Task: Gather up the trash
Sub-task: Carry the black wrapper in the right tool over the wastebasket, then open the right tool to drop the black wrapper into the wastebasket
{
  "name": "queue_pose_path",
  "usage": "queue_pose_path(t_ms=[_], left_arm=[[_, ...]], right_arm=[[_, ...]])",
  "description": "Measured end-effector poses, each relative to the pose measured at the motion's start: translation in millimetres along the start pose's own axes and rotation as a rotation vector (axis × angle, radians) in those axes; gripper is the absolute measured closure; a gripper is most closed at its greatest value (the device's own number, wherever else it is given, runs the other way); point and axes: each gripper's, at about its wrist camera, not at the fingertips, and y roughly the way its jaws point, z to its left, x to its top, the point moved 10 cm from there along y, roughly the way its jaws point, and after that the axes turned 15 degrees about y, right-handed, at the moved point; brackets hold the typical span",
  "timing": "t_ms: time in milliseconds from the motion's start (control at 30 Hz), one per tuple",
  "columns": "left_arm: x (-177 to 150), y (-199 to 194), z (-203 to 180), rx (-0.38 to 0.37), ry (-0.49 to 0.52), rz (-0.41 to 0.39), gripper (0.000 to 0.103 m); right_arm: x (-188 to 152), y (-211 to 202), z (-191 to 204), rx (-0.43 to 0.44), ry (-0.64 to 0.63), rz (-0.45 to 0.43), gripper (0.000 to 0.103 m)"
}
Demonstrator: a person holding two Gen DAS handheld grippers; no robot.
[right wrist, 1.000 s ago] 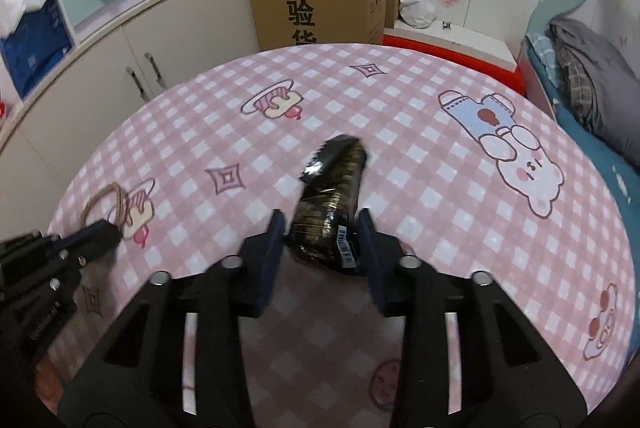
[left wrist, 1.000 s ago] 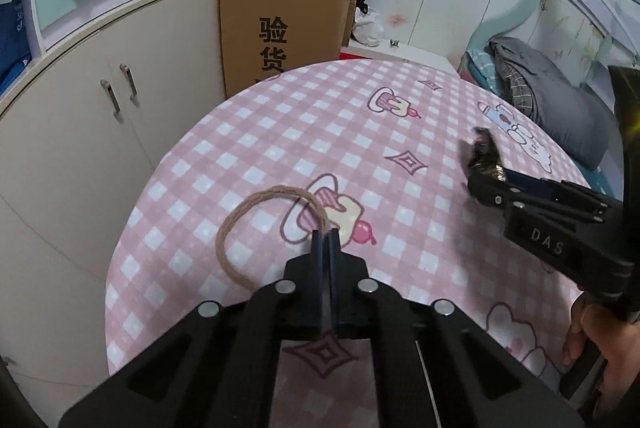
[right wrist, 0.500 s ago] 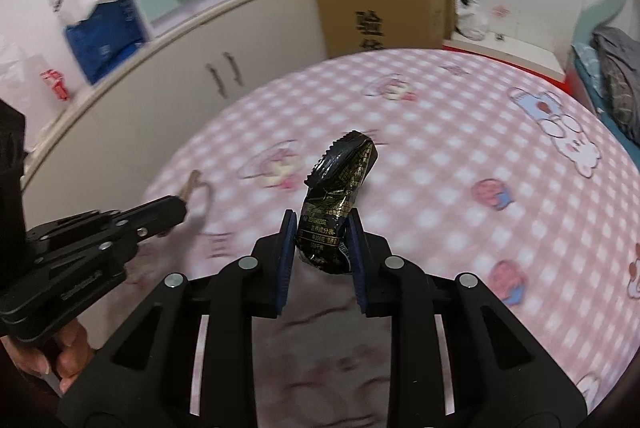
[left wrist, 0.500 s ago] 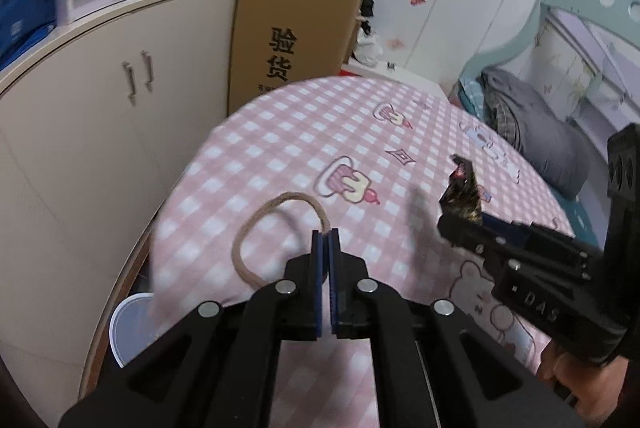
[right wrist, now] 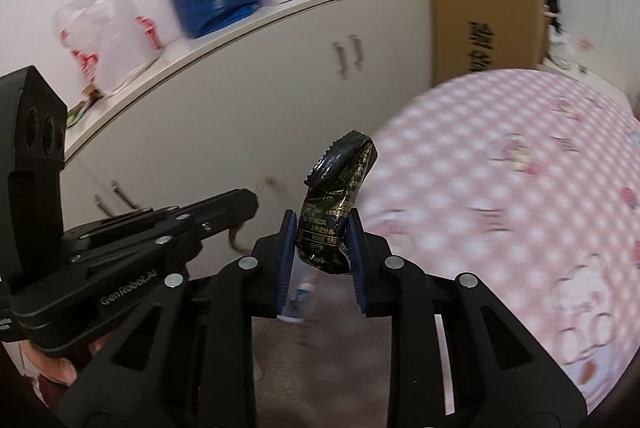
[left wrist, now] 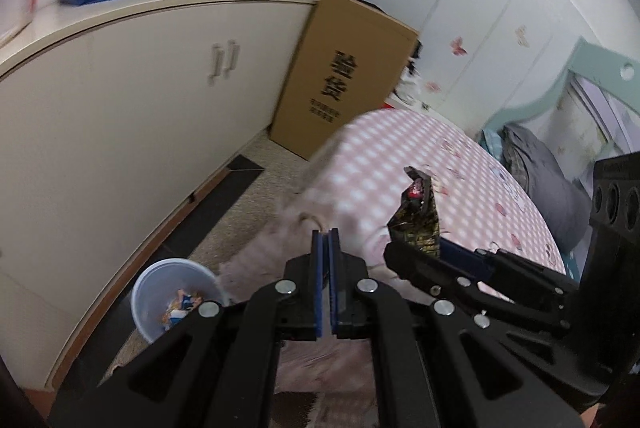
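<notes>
My right gripper (right wrist: 320,228) is shut on a crumpled black snack wrapper (right wrist: 338,203) and holds it in the air off the table's left edge; the wrapper also shows in the left wrist view (left wrist: 418,220). My left gripper (left wrist: 326,236) is shut on a thin brown string loop (left wrist: 310,218), whose blurred end hangs from its tip in the right wrist view (right wrist: 236,240). A pale blue trash bin (left wrist: 176,296) with several scraps inside stands on the floor below and left of my left gripper.
The round table with a pink checked cloth (left wrist: 440,163) lies to the right. White cabinets (left wrist: 120,115) run along the left, with a cardboard box (left wrist: 344,83) at their far end. A bed (left wrist: 536,163) stands beyond the table.
Both grippers swung left off the table, carrying the wrapper and the string. The bin has come into fuller view below the left gripper.
</notes>
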Motion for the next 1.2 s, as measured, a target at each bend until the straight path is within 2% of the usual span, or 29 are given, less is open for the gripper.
queue_pose_path(t_ms=[133,300,433,600,633,700,767,833,1200], left_arm=[[-15,-16,47,0.031,-0.060,-0.003,0.100],[-39,-10,99,0.059,-0.132,0.042,0.100],[-63,10,133,0.073,-0.182,0.103,0.100],[-85,38,157,0.074,-0.238,0.180,0.098],[-89,44,163,0.093,-0.242,0.201,0.095],[-93,52,168,0.126,-0.240,0.224,0.081],[-98,57,177,0.152,-0.251,0.242,0.056],[-102,60,182,0.149,-0.265,0.246,0.049],[-123,55,193,0.186,-0.283,0.264,0.041]], right_arm=[[-14,23,41,0.029,-0.036,0.037,0.078],[-36,61,77,0.041,-0.060,0.093,0.078],[-52,100,87,0.021,-0.072,0.150,0.078],[-66,131,83,-0.007,-0.072,0.192,0.078],[-68,135,82,-0.012,-0.072,0.198,0.078],[-71,143,78,-0.035,-0.075,0.202,0.078],[-72,149,73,-0.038,-0.060,0.212,0.078],[-74,154,70,-0.046,-0.056,0.216,0.077],[-90,168,68,-0.040,-0.043,0.261,0.077]])
